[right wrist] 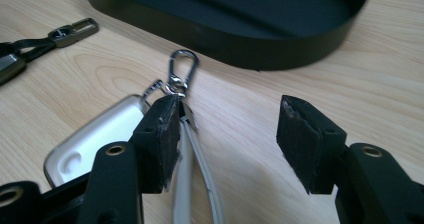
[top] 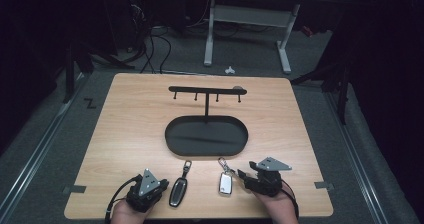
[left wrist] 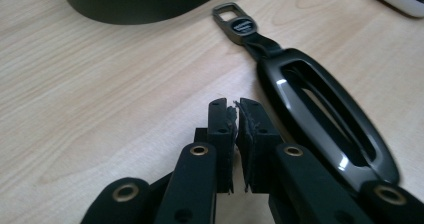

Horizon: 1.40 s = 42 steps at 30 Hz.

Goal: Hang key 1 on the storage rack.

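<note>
A dark key fob (top: 178,190) lies near the table's front edge, its strap and metal clasp (top: 187,165) pointing toward the tray. My left gripper (top: 159,185) rests just left of it, shut with nothing between the pads. In the left gripper view the gripper (left wrist: 236,106) has its pads together beside the dark fob (left wrist: 320,114). A white key fob (top: 225,184) with a silver snap hook (top: 221,162) lies to the right. My right gripper (top: 241,174) stands open beside it. In the right gripper view the gripper (right wrist: 230,109) has its left pad over the white fob's (right wrist: 95,139) grey strap (right wrist: 200,159).
A black oval tray (top: 172,134) sits mid-table, with a black T-shaped rack (top: 207,90) of several small hooks rising from its far side. The tray wall (right wrist: 240,39) is close ahead of the right gripper. Desk legs and cables stand on the floor beyond the table.
</note>
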Motion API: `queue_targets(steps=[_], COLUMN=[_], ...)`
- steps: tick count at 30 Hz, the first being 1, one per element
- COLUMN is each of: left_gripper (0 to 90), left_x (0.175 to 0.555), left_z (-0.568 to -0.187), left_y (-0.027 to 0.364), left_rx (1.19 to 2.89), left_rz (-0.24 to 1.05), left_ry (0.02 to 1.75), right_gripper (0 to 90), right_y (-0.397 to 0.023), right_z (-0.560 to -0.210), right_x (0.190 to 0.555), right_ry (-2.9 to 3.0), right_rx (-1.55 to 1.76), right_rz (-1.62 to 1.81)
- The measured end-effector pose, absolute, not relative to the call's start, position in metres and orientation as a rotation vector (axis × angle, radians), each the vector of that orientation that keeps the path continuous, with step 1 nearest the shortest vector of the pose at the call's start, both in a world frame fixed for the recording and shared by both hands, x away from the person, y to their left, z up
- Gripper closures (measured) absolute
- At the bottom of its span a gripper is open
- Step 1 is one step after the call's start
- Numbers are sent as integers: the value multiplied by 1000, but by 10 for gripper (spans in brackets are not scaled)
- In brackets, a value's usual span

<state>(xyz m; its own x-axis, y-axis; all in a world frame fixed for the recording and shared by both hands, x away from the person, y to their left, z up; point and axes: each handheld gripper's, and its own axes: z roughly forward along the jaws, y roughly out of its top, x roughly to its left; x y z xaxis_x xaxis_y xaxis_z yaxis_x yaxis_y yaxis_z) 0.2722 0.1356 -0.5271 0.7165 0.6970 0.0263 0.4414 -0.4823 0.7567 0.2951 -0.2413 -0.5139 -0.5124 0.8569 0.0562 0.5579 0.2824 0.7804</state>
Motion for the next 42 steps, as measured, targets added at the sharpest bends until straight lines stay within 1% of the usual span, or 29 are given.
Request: queue_targets(steps=[1,5,10,14,18,21,23,27,32,35,42], left_gripper=[851,863,862,842,796,721,675,629,621,620,620], left_x=[268,267,270,276,282,285,285,278,274,270,266], left_z=[-527,-526,-528,-527,-523,-522,-522,-521,-521,-521,-522], left_y=[130,116,99,90,103,125,138,165,176,180,184], left_rx=[2176,2195,2218,2222,2169,2119,2096,2037,2032,2037,2045], left_rz=[423,411,388,389,413,446,467,500,523,533,547], left_ry=[831,778,720,684,725,795,835,908,920,916,920], right_gripper=[428,427,435,451,459,460,463,480,492,518,542], right_y=[-235,-233,-244,-258,-264,-262,-257,-236,-216,-199,-184], right_z=[-514,-514,-513,-513,-512,-511,-509,-505,-502,-505,-512], right_x=[297,295,288,281,279,281,284,293,303,314,328], right_ry=[2193,2202,2180,2151,2145,2156,2173,2234,2276,2321,2403], right_rx=[1262,1239,1258,1306,1320,1310,1303,1267,1243,1233,1235], right_rz=[1093,1076,1075,1078,1082,1095,1111,1144,1142,1118,1010])
